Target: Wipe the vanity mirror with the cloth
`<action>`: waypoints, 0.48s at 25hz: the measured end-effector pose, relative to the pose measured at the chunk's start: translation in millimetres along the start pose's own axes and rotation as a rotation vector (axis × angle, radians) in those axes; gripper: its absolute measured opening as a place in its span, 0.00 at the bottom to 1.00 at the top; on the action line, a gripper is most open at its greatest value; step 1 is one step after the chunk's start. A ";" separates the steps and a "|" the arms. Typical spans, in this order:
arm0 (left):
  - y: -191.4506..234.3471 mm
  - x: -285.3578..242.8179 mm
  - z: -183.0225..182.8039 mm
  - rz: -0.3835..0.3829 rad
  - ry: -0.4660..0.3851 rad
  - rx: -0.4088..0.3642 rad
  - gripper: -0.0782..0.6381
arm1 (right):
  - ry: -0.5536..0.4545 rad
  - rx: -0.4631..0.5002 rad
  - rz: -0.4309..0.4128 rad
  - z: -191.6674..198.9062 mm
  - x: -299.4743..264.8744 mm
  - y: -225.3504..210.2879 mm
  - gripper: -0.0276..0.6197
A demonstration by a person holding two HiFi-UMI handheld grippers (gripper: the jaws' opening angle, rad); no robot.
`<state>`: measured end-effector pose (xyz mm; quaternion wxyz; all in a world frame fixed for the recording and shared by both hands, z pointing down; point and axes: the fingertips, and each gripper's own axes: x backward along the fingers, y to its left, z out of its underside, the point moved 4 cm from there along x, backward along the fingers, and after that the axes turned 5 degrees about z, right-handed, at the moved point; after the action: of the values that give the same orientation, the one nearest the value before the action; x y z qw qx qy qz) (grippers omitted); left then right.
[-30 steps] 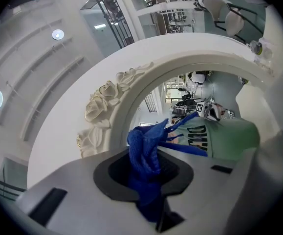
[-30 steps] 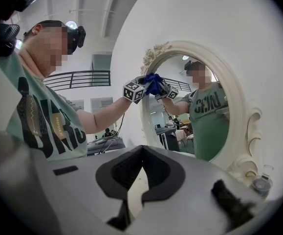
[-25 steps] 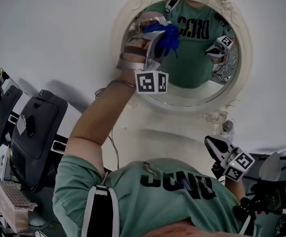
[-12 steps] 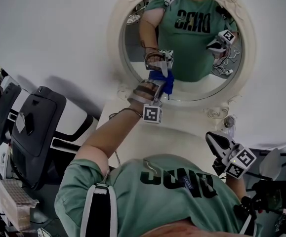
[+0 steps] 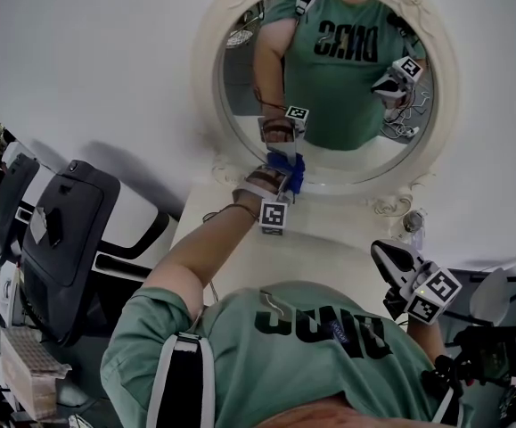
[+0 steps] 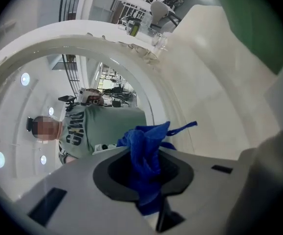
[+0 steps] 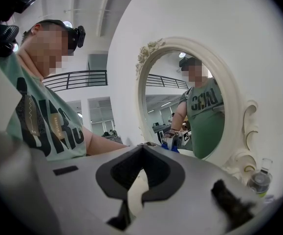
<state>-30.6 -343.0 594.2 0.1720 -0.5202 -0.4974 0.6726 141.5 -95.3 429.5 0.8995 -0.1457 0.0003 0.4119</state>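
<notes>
Cloth [image 5: 290, 169] in left tool [image 5: 282, 177] at mirror [image 5: 206, 78]

Soft cloth [image 6: 144, 153] — glossy mirror [image 5: 240, 96], matt carved frame [image 5: 206, 78]

The person wears a muted green T-shirt [image 5: 329, 346] with short sleeves and large dark block lettering across the chest. A black strap [image 5: 179, 382] edged in white runs over the left shoulder, and a thin band [image 5: 226, 209] circles the left wrist. A dark camera unit [image 7: 74, 35] sits on the head. The left gripper [image 5: 284, 175] and right gripper [image 5: 380, 255] have pale grey bodies with dark-lined jaws, and each carries a white cube [image 5: 274, 215] printed with black square markers.
</notes>
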 end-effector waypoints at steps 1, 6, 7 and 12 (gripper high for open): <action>-0.3 -0.8 -0.9 0.015 -0.002 0.014 0.22 | -0.003 0.002 -0.002 -0.6 0.1 0.6 0.05; 2.3 3.2 -1.9 0.099 -0.024 0.085 0.22 | -0.015 0.023 -0.011 -4.2 -0.9 4.0 0.05; 6.8 6.6 -1.5 0.103 -0.030 0.097 0.22 | -0.017 0.024 -0.009 -4.4 -0.5 3.8 0.05; 108.7 72.0 -14.5 -0.122 -0.141 0.214 0.22 | -0.023 0.007 0.000 -1.4 4.2 -0.2 0.05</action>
<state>-15.7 -330.5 464.5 0.2316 -0.4190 -0.4642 0.7452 144.6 -92.7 427.7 0.8999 -0.1377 -0.0083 0.4136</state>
